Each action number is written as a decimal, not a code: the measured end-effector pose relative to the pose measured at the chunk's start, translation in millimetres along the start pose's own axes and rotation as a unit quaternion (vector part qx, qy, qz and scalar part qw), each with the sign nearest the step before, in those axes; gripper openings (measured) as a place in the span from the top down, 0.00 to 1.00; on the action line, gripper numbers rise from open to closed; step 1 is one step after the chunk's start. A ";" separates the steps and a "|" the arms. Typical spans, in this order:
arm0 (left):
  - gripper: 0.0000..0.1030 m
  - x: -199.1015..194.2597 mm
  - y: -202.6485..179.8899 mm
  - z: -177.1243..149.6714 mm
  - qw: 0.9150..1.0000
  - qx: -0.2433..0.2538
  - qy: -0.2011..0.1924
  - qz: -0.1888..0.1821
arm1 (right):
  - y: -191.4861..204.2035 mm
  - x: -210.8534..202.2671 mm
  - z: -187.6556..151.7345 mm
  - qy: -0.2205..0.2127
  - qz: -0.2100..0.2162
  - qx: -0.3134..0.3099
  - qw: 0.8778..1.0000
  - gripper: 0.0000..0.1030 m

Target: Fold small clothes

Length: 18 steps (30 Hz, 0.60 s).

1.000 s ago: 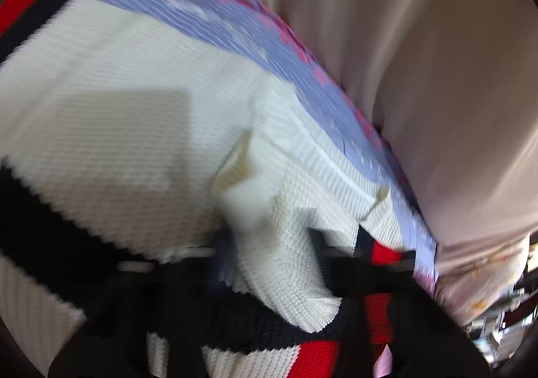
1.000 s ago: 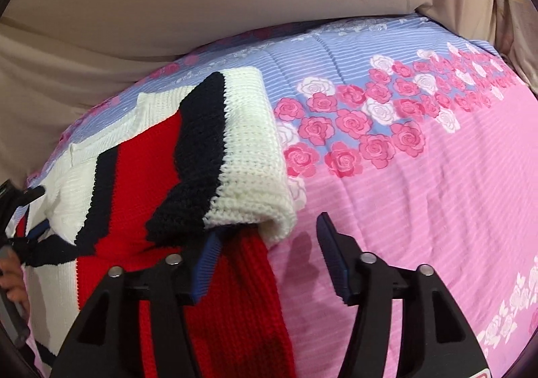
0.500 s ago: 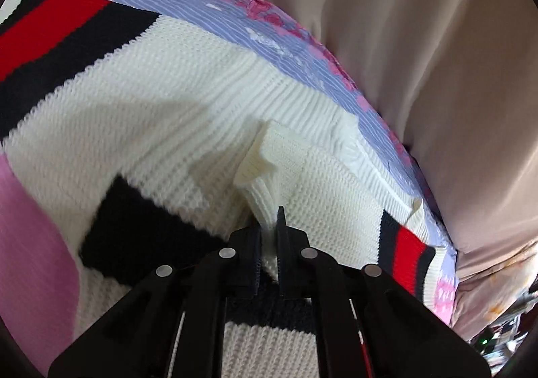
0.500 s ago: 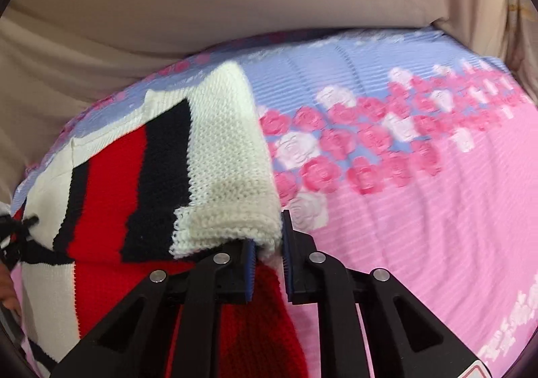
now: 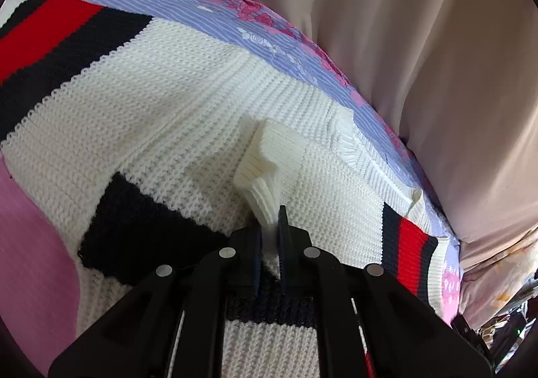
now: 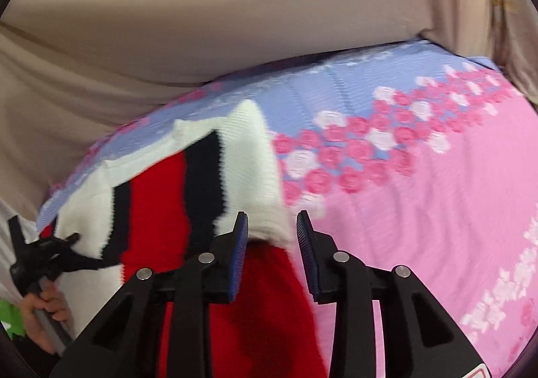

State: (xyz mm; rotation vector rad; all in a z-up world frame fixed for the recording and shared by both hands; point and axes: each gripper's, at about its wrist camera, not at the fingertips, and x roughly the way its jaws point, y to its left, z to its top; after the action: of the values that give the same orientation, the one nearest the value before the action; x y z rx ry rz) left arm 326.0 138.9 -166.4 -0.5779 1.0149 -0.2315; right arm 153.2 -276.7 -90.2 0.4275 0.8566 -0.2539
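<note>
So a striped knit sweater (image 5: 141, 116) is spread on the floral bed cover (image 6: 420, 210), and a sleeve-fold looks to be mid-way. The left tool (image 5: 269, 237) is clenched on a ribbed white cuff (image 5: 262, 183), pinched up off the body panel. The right tool (image 6: 272, 243) is released, jaws apart, with the folded sleeve end (image 6: 248, 176) lying just past them. Next, the cuff probably needs to be carried across and laid flat. The right view is blurred, and the sweater's lower half is hidden behind both tools.
</note>
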 end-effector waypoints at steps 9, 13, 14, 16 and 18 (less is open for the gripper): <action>0.85 -24.6 -25.7 -4.6 0.998 0.062 -0.009 0.031 | -0.3 31.8 11.3 0.057 0.002 -0.047 0.997 0.94; 0.53 -53.0 -81.1 -32.6 0.992 0.123 -0.034 -0.005 | 15.9 24.8 49.5 0.033 0.015 -0.103 0.994 0.42; 0.52 -51.6 -99.2 -44.0 0.990 0.135 -0.029 -0.020 | 18.2 27.2 61.7 0.028 0.023 -0.110 0.993 0.41; 0.52 -36.1 -128.0 -65.1 0.988 0.148 -0.001 -0.049 | 20.0 46.0 85.8 0.043 0.044 -0.113 0.992 0.41; 0.53 -8.3 -153.7 -89.4 0.985 0.160 0.033 -0.058 | 19.5 67.8 98.7 0.067 0.046 -0.103 0.991 0.41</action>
State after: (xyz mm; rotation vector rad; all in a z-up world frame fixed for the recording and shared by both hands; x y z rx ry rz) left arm 257.9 -15.6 -110.4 -0.3373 0.9828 -0.5099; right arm 270.0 -308.0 -80.5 0.2927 0.9816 -0.0502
